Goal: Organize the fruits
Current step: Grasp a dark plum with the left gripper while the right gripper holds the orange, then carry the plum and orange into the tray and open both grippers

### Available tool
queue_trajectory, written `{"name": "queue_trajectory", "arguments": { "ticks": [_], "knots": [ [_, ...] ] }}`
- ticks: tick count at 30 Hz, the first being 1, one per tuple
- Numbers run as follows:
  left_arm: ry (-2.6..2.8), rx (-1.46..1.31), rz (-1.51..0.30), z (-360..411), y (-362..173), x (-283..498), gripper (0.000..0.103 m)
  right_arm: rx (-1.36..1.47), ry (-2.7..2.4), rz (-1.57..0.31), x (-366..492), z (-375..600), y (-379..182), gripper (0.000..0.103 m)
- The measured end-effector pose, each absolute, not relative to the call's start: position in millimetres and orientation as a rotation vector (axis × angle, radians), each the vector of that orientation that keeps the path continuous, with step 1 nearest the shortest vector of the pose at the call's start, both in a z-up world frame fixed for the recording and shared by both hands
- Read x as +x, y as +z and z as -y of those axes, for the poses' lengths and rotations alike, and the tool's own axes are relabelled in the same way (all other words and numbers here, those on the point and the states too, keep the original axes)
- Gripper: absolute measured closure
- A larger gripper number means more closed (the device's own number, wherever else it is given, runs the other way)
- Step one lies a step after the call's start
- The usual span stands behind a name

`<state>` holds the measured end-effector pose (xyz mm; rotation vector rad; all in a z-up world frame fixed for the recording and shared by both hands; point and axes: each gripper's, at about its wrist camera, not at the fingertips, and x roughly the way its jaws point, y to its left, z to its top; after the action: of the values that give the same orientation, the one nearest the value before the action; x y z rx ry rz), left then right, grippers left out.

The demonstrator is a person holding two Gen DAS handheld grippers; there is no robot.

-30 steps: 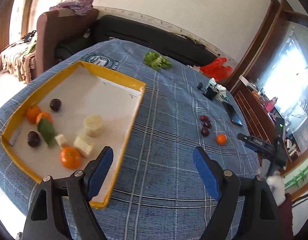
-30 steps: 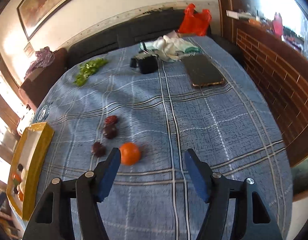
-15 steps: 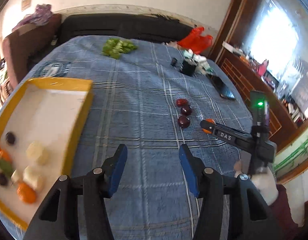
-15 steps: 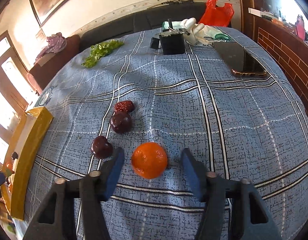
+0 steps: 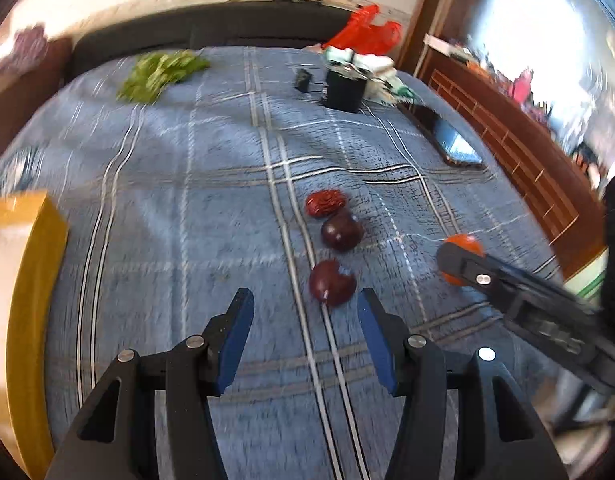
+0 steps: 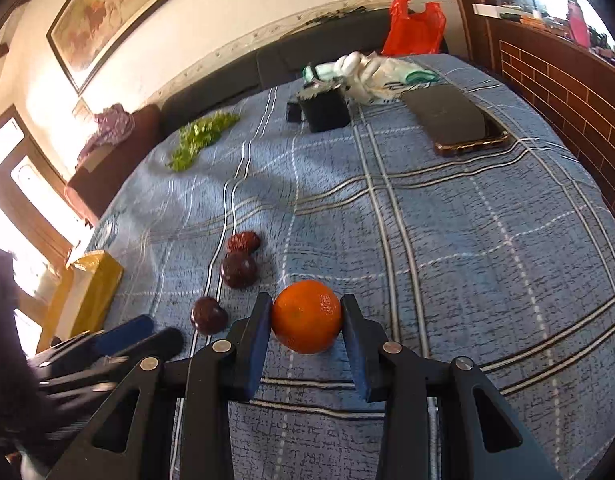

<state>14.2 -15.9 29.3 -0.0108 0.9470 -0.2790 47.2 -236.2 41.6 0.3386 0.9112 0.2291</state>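
Task status: part-way, as judged from the layout. 4 fruits lie on the blue plaid tablecloth [image 5: 179,208] outside the yellow tray [image 5: 39,280], so at least 4 transfers are left.

Left to right:

1. Yellow tray: at the far left edge in both views. Only its rim and outer wall show clearly. In the right wrist view a few small dark and orange shapes sit at its near end; their identity cannot be told. No other container for fruit is in view.

2. Left gripper [image 5: 305,322]: the jaws have just been closing and stand apart with nothing between them. The nearest dark plum [image 5: 332,283] lies just ahead of the fingertips, untouched.

3. Fruit row: beyond that plum lie a 2nd dark plum [image 5: 341,232] and a wrinkled red date [image 5: 325,203]. These 2 touch or nearly touch. All 3 rest on the cloth, well apart from the tray.

4. Right gripper [image 6: 307,326]: the jaws have just been closing, and both blue pads now appear to press the sides of the orange [image 6: 306,316]. The orange sits at cloth level; whether it is lifted cannot be told.

Remaining work, by estimate: carry the orange to the tray, then the 2 plums and the date.
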Motion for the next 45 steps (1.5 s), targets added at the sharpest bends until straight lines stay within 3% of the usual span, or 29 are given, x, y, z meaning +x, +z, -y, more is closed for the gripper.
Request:
{"name": "queue_trajectory", "arguments": {
  "ticks": [9,10,11,12,21,35,45],
  "knots": [
    [-0.267,0.106,-0.952,42.2,14.4,23.8,0.052,0.376,0.234,-0.903,47.4,241.9,45.0,0.065],
    [-0.264,0.11,-0.951,43.1,14.8,23.2,0.056,0.376,0.234,-0.9,47.1,241.9,45.3,0.065],
    [-0.267,0.108,-0.95,43.2,15.6,22.1,0.072,0.376,0.235,-0.899,47.1,241.7,45.6,0.065],
    [-0.274,0.102,-0.953,42.8,16.2,21.7,0.076,0.377,0.236,-0.898,46.6,241.5,45.7,0.065],
    [-0.234,-0.011,-0.897,7.0,51.5,-11.5,0.076,0.362,0.249,-0.88,44.1,237.3,48.1,0.065],
    [0.09,-0.229,-0.761,-166.6,102.6,-132.4,0.076,0.261,0.245,-0.855,31.9,207.6,57.5,0.065],
    [0.303,-0.395,-0.75,-281.5,85.7,-180.6,0.075,0.128,0.539,-0.888,-11.7,74.4,100.0,0.065]
  ]
}}
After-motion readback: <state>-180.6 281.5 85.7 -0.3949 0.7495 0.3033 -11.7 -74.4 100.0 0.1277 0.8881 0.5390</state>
